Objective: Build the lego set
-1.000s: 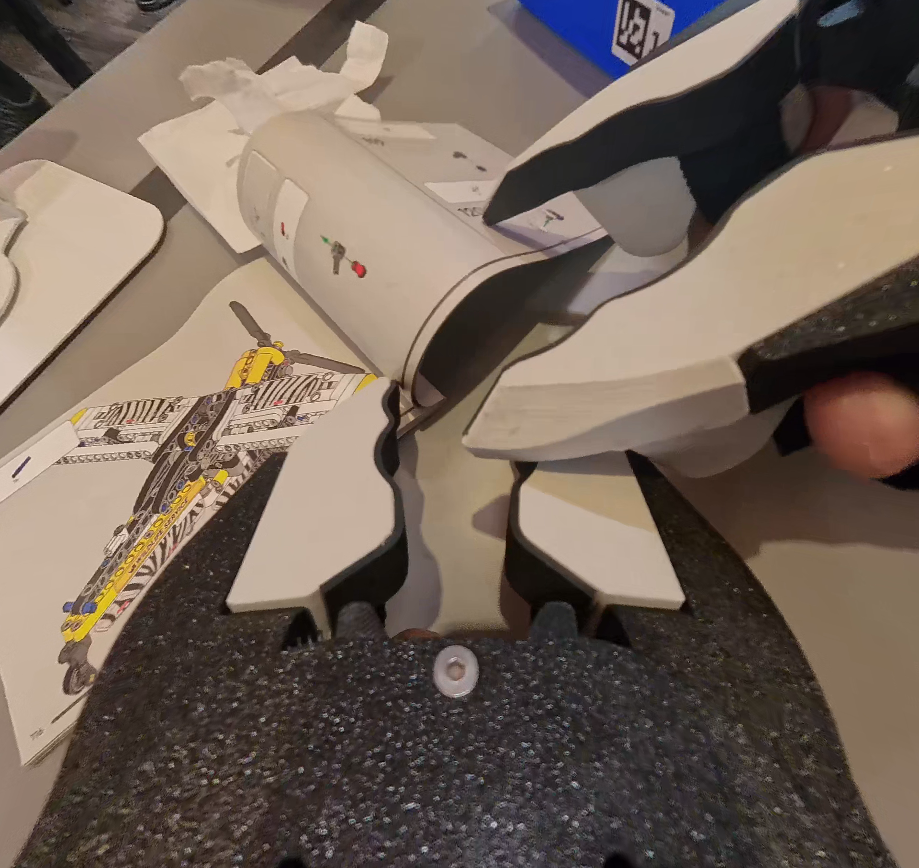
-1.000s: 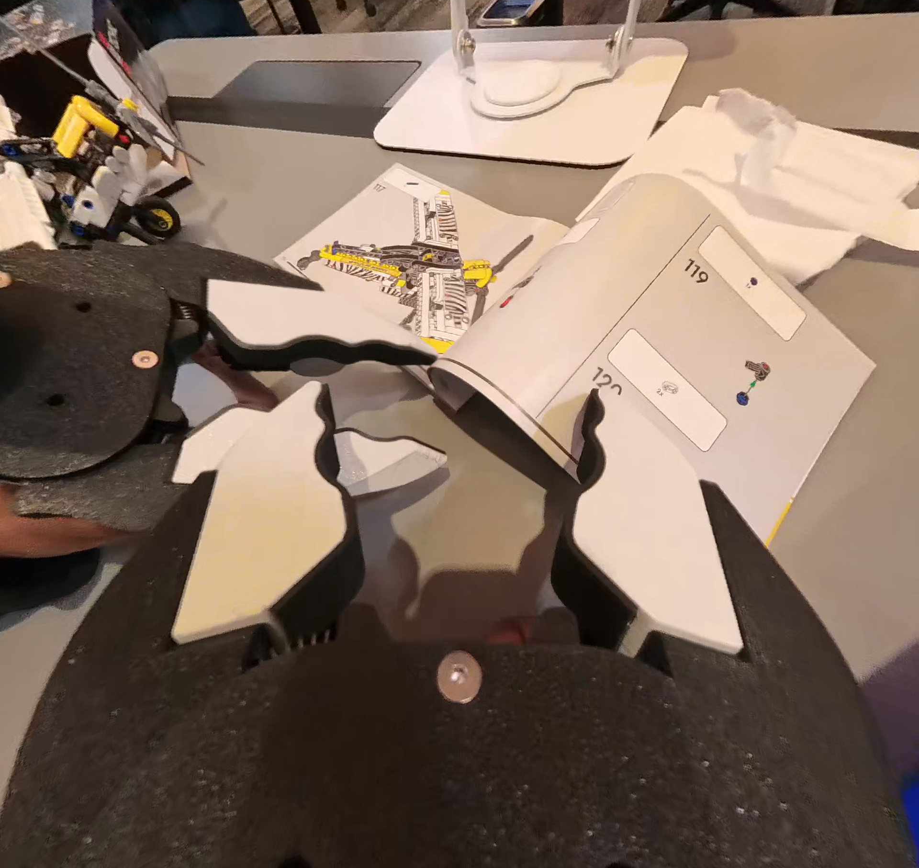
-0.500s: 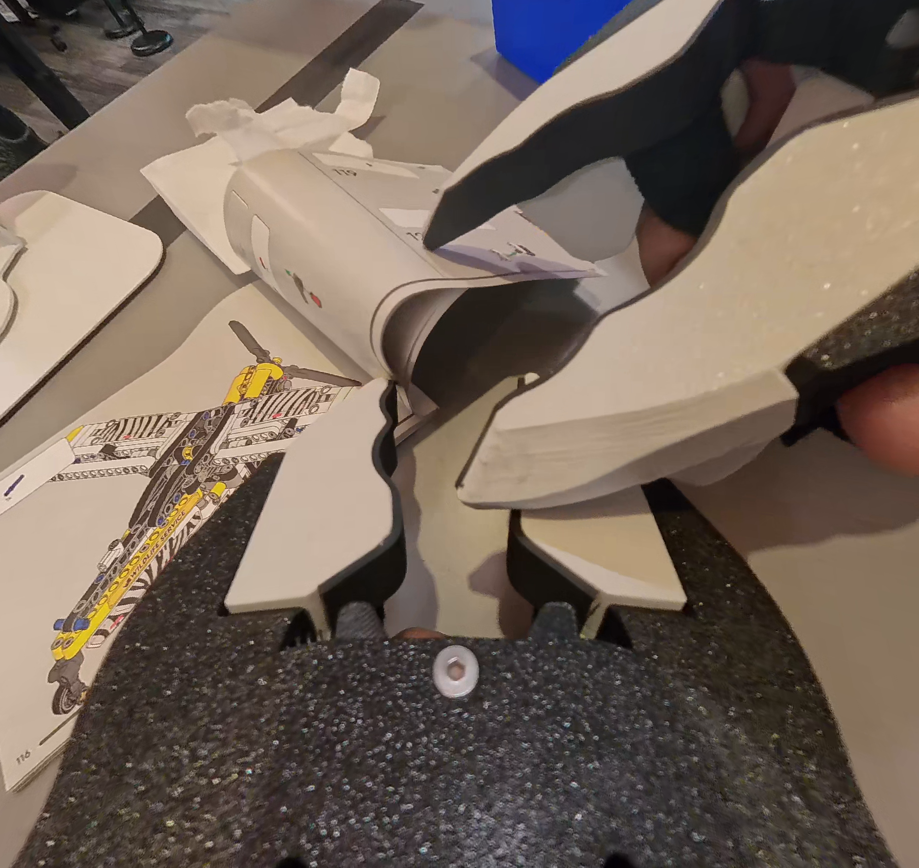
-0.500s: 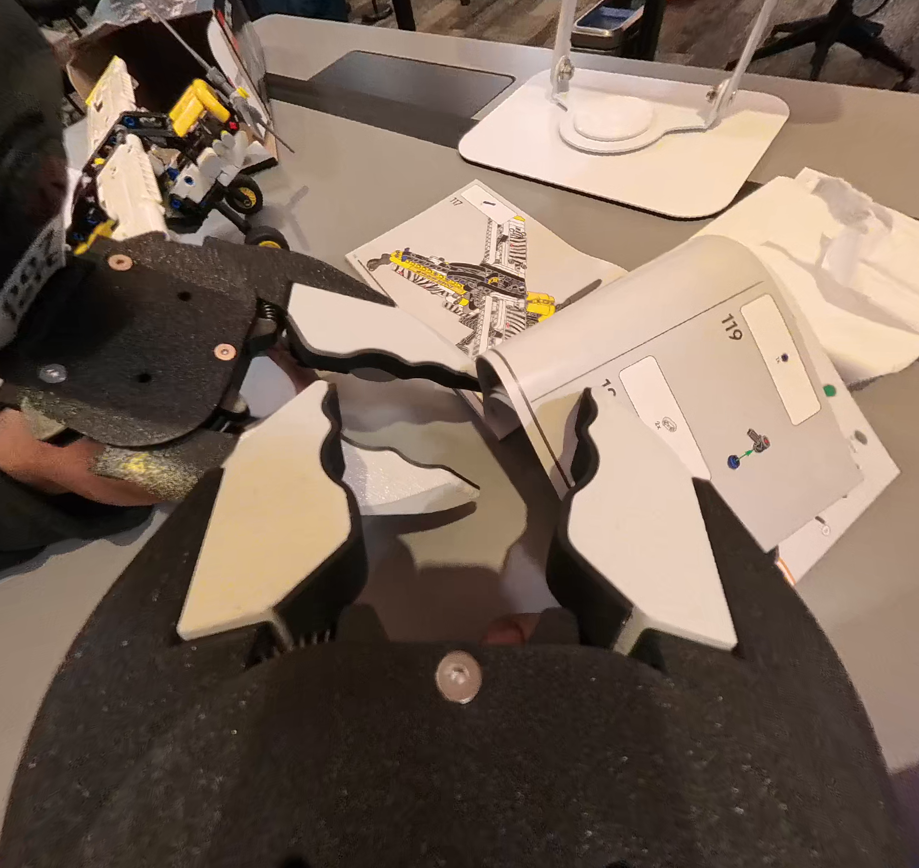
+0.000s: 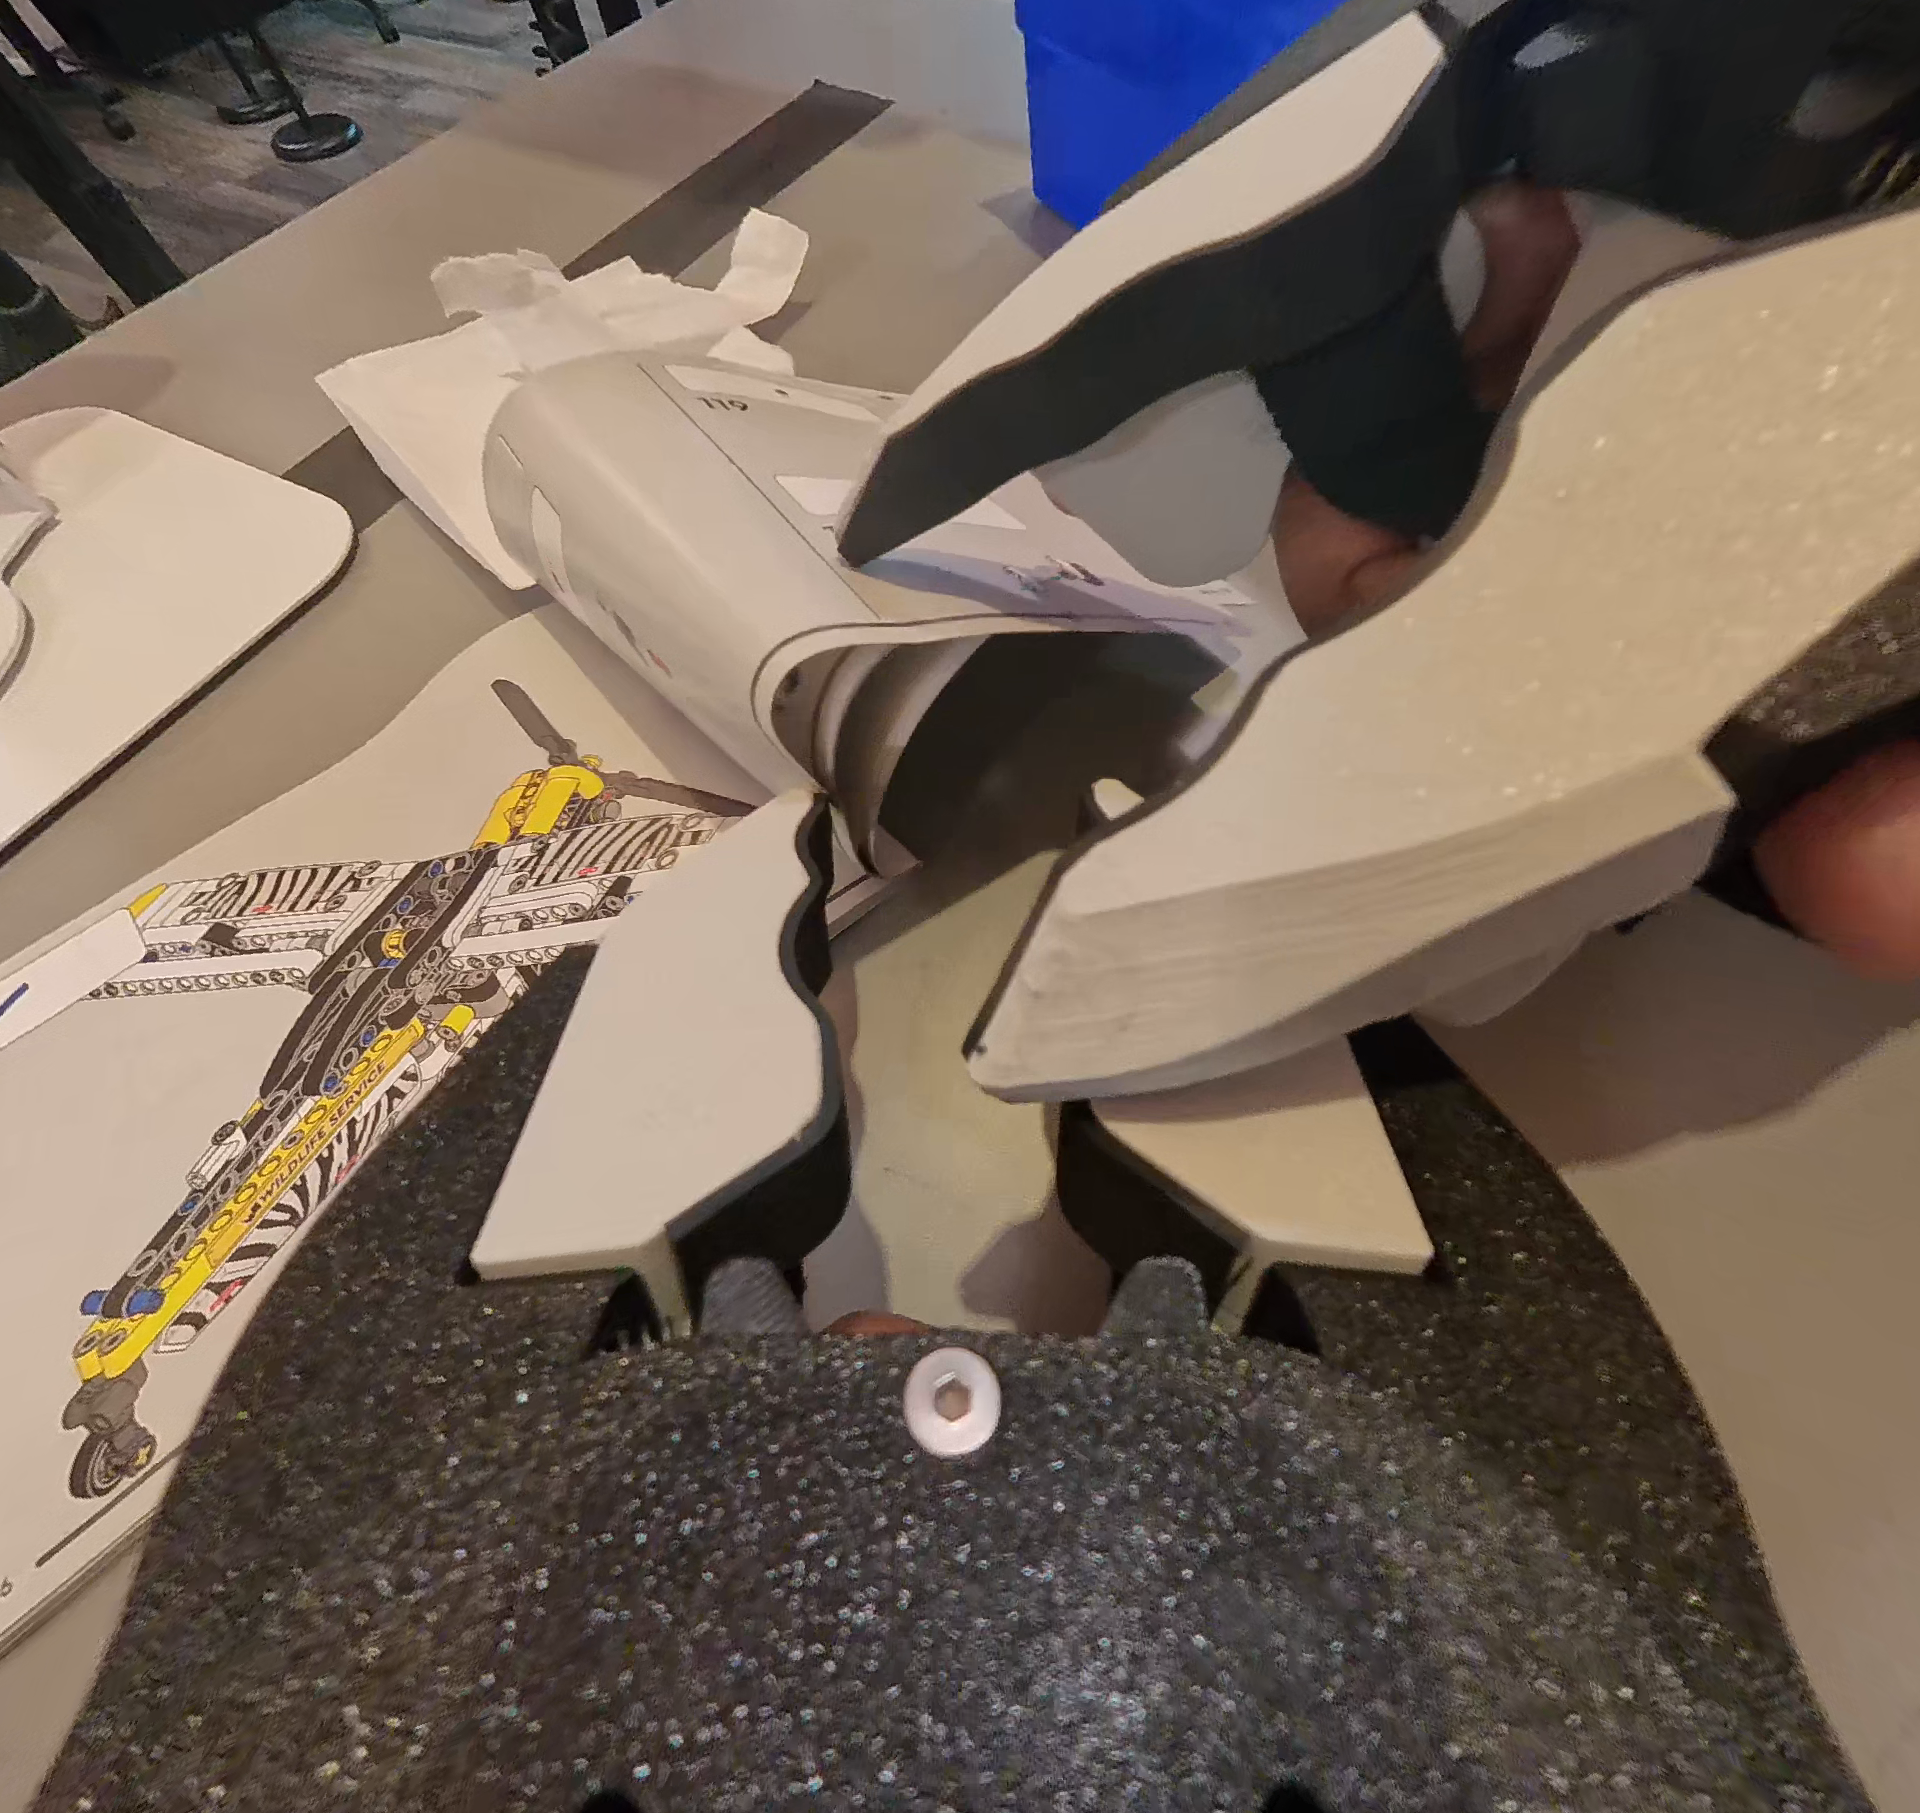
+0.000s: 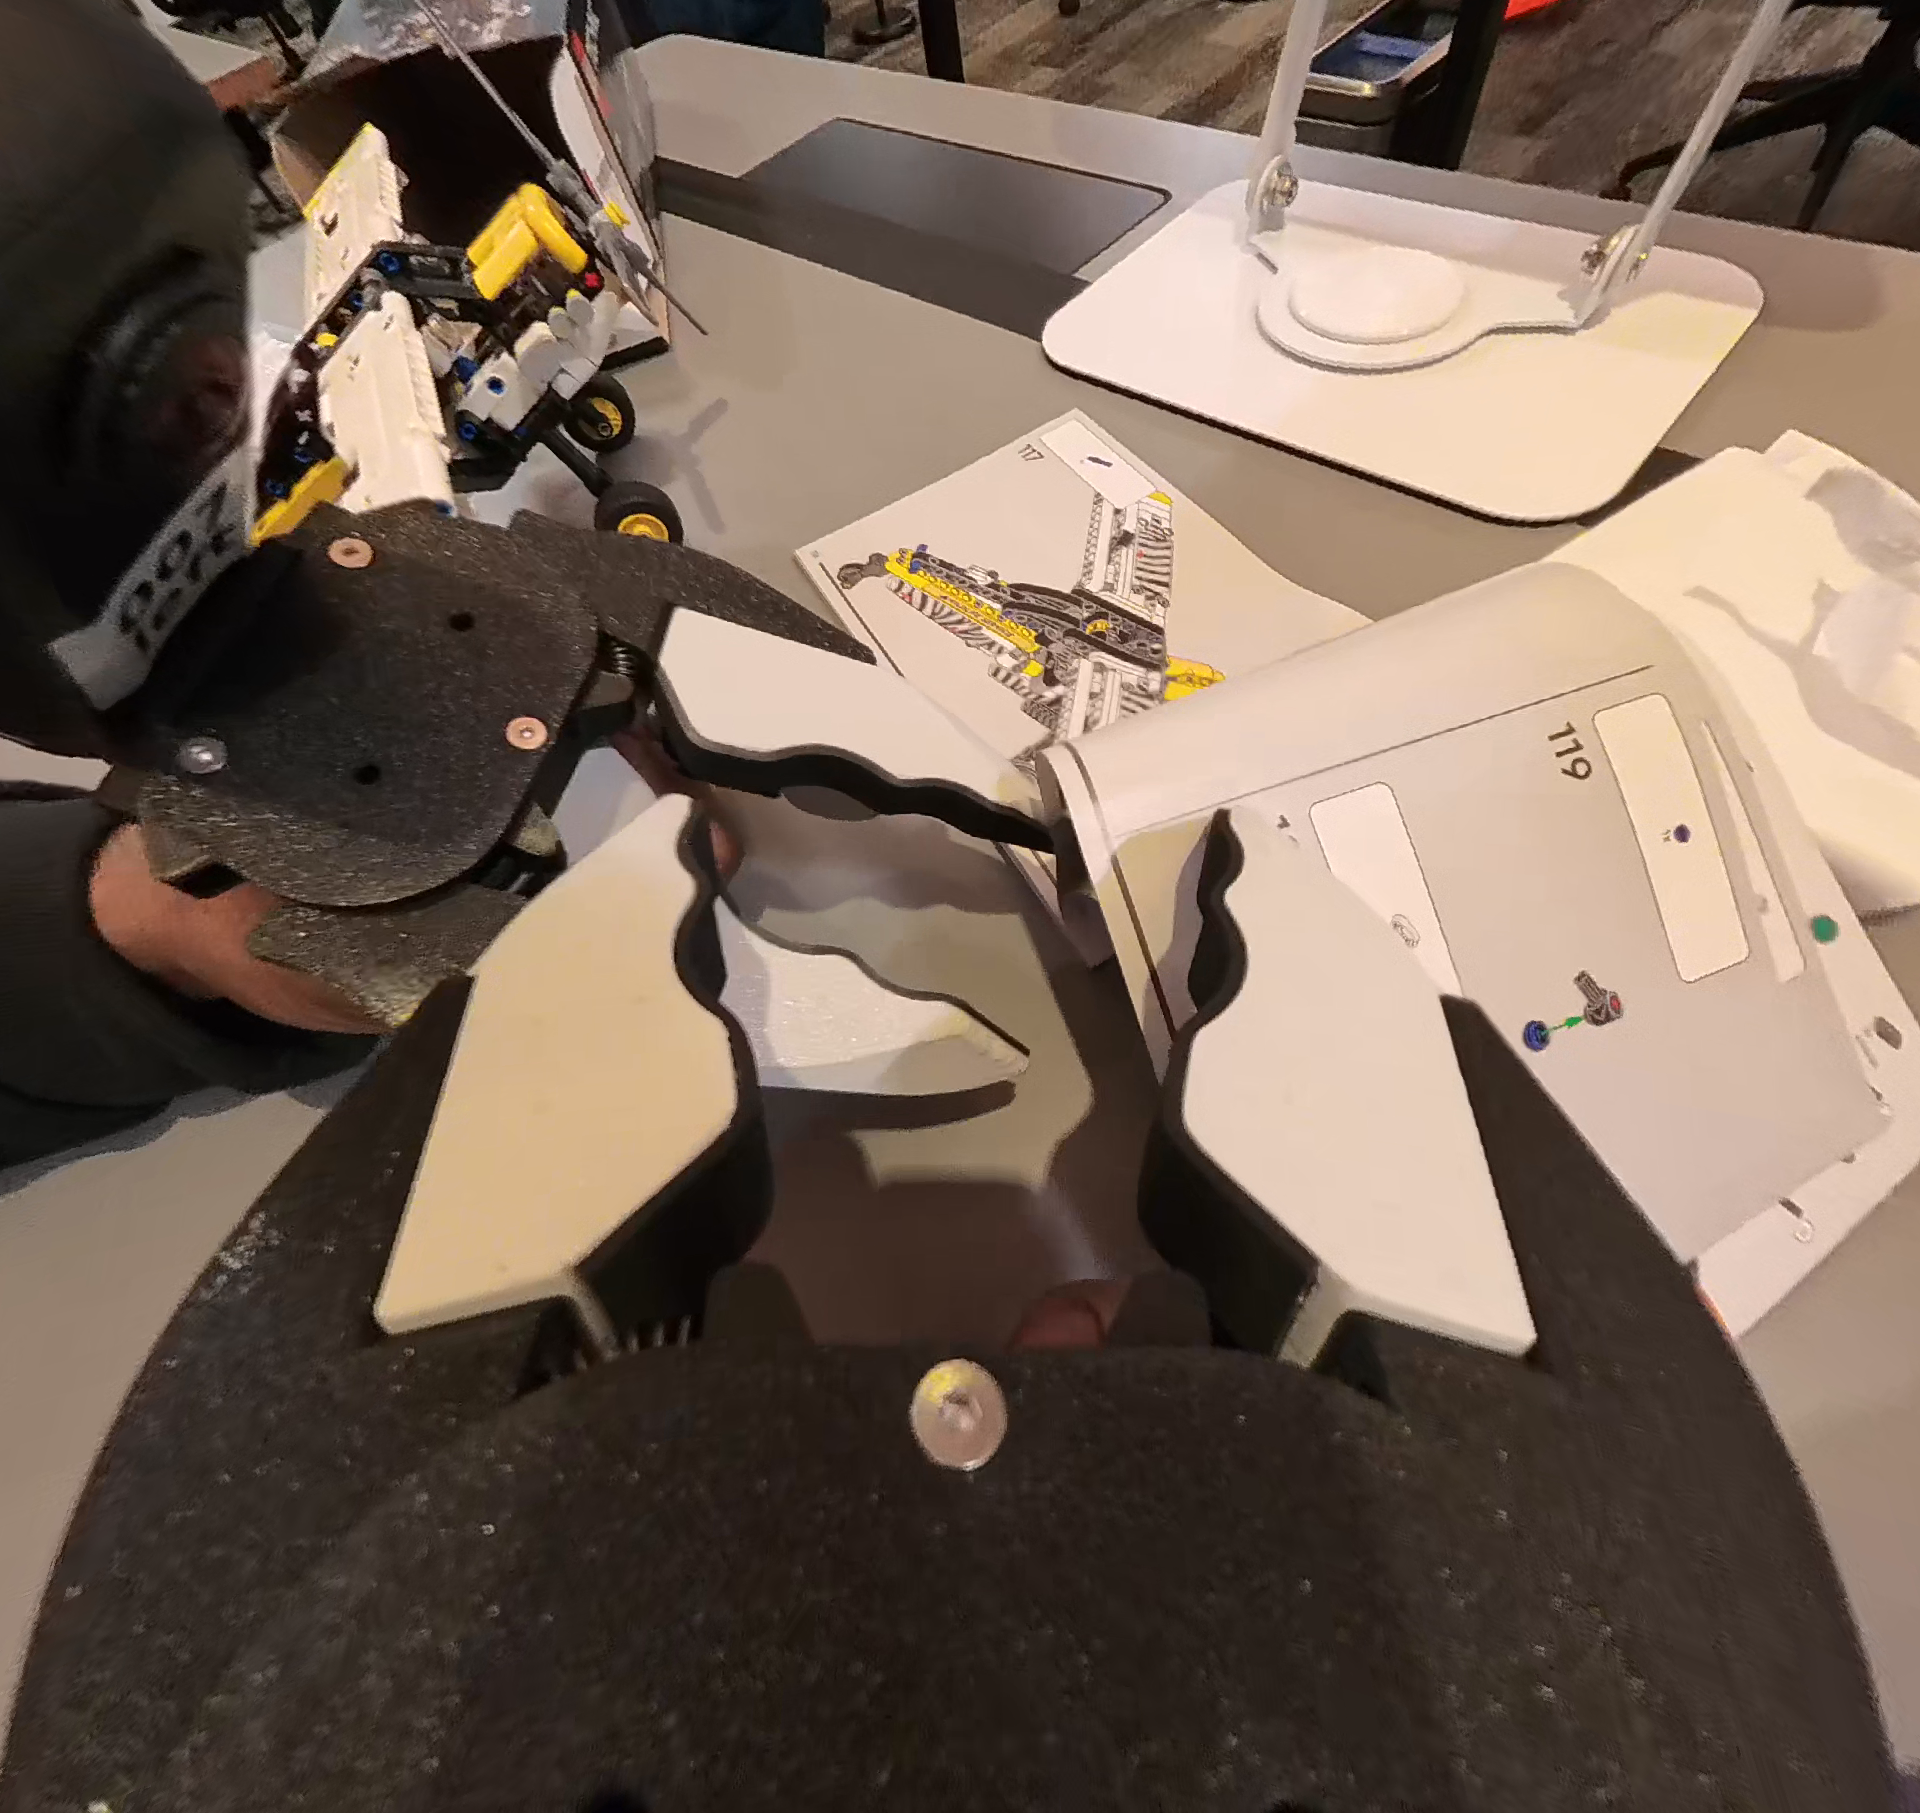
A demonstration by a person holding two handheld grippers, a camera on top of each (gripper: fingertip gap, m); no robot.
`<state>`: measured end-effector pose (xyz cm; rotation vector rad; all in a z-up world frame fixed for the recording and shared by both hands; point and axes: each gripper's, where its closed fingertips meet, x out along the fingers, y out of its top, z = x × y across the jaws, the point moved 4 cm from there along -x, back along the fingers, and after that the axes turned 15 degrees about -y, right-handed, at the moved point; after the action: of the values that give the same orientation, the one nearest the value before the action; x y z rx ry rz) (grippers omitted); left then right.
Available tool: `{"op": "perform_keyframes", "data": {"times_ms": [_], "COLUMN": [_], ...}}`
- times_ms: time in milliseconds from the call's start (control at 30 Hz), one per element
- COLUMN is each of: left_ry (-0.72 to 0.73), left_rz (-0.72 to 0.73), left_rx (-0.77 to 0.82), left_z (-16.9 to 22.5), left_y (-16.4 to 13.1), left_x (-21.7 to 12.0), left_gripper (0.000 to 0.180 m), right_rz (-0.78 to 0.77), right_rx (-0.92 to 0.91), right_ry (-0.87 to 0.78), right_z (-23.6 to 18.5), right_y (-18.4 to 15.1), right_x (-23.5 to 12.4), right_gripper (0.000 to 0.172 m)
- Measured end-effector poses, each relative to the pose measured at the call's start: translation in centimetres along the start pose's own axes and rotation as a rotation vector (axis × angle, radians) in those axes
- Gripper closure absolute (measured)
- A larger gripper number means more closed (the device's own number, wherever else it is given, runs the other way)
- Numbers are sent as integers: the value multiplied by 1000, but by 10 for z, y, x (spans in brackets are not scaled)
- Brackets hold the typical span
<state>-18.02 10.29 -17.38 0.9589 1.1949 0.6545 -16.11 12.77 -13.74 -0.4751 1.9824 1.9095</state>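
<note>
While jaws apart, right hand-held gripper (image 6: 956, 932) straddles curled booklet page (image 6: 1351, 703); left hand-held gripper (image 5: 925, 890) gapes beside.

Showing two grippers (image 6: 956, 890) (image 6: 997, 922), one open instruction booklet (image 6: 1507, 932), one brick-built model (image 6: 447, 381). Also showing one white lamp base (image 6: 1403, 392), one crumpled white paper (image 6: 1787, 641), one blue bin (image 5: 1174, 28).

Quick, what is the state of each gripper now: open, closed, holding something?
Left gripper: jaws open, holding nothing, upper tip at the curled booklet pages.
Right gripper: jaws wide open, holding nothing, one tip pressing on the pages.
</note>
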Motion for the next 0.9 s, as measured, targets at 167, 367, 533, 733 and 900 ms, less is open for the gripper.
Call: {"op": "perform_keyframes", "data": {"times_ms": [167, 367, 533, 733, 900], "left_ry": [26, 132, 108, 60, 99], "left_rz": [64, 71, 41, -45, -6], "left_rx": [-60, -39, -39, 7, 15], "left_z": [-7, -12, -13, -7, -9], "left_y": [1, -1, -2, -5, -3], "left_x": [-8, -17, -13, -1, -6], "left_gripper": [137, 137, 136, 136, 137], "right_rz": [6, -17, 20, -39, -63], "right_rx": [8, 23, -68, -20, 37], "right_ry": [60, 26, -177, -156, -44], "right_z": [-7, -2, 11, 16, 10], "right_y": [10, 3, -6, -13, -11], "right_x": [6, 6, -11, -9, -2], "right_gripper": [86, 85, 83, 84, 90]}}
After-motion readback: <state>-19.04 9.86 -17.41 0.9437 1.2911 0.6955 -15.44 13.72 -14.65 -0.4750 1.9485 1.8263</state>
